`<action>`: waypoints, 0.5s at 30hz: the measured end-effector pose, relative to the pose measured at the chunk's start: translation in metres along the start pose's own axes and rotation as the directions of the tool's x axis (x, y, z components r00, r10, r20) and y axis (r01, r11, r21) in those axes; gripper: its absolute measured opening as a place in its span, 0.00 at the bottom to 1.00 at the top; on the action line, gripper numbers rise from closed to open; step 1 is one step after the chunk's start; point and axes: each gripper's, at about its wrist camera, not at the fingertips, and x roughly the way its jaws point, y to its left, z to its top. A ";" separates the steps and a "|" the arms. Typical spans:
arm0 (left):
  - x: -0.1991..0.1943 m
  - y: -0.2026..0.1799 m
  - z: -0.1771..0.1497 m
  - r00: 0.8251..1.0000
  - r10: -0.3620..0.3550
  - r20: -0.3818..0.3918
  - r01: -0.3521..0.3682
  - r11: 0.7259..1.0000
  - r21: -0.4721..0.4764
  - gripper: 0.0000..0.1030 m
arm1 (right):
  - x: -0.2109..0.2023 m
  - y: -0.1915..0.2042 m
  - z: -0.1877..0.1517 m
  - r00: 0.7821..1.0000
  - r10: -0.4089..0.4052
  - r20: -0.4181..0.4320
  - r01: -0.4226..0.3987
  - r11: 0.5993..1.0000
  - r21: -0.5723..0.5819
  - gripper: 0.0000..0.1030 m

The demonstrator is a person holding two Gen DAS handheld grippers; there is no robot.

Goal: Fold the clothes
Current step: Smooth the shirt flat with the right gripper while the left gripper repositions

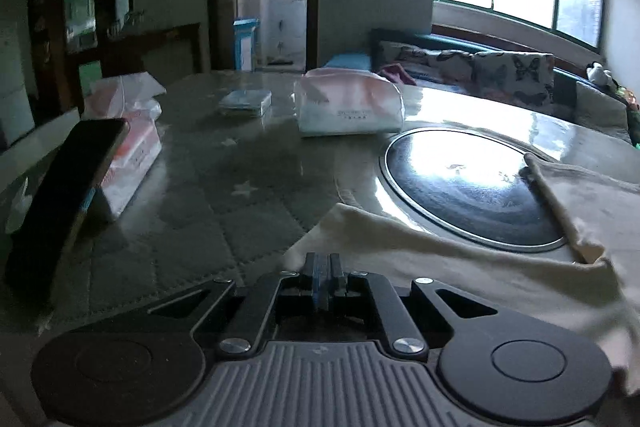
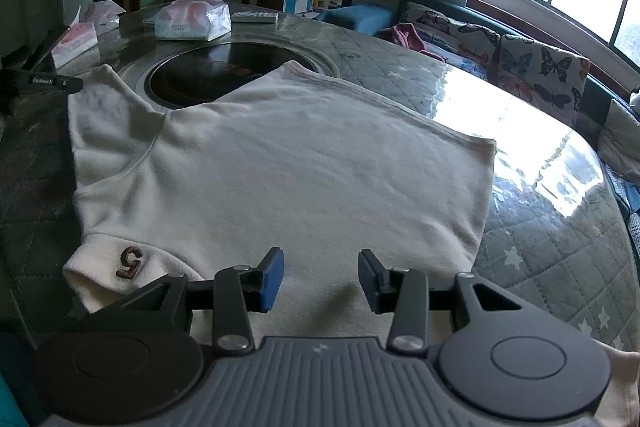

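At the counter's left edge a dark phone (image 1: 64,195) leans against a pink-and-white tissue pack (image 1: 132,155); further along sits a soft white tissue packet (image 2: 192,17), then the round black glass hob (image 2: 224,75) set into the quilted grey-green counter (image 2: 540,267).

The cream short-sleeved cotton T-shirt (image 2: 280,179) lies spread across the counter's near middle, its far edge overlapping the hob, one sleeve with a brown embroidered "5" patch (image 2: 129,261) toward the near left edge. Whether it is laid out flat for folding or already carries a fold, the views do not settle.

Risks, as I judge them: the counter's surface looks glossy, so a pull on one corner could drag the whole shirt rather than fold it — and cloth sliding further over the hob could bunch at its rim.

The left hand-held gripper (image 1: 324,275) has its pads pressed together at the shirt's left sleeve edge; whether cloth is pinched between them I cannot tell. The right hand-held gripper (image 2: 320,279) hovers over the shirt's near hem, fingers wide apart — holding nothing.
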 end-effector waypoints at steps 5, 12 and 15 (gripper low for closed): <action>-0.033 -0.050 -0.001 0.969 -0.248 0.015 0.247 0.968 0.041 0.05 | -0.002 0.002 -0.001 1.000 0.005 0.001 -0.005 1.000 -0.004 0.41; -0.048 -0.115 -0.023 0.857 -0.508 -0.089 0.515 0.846 0.136 0.06 | -0.004 0.003 -0.003 1.000 0.006 0.007 -0.006 1.000 0.001 0.41; -0.041 -0.120 -0.032 0.851 -0.505 -0.145 0.523 0.839 0.150 0.06 | -0.004 0.003 -0.004 1.000 0.009 0.009 -0.009 1.000 0.002 0.41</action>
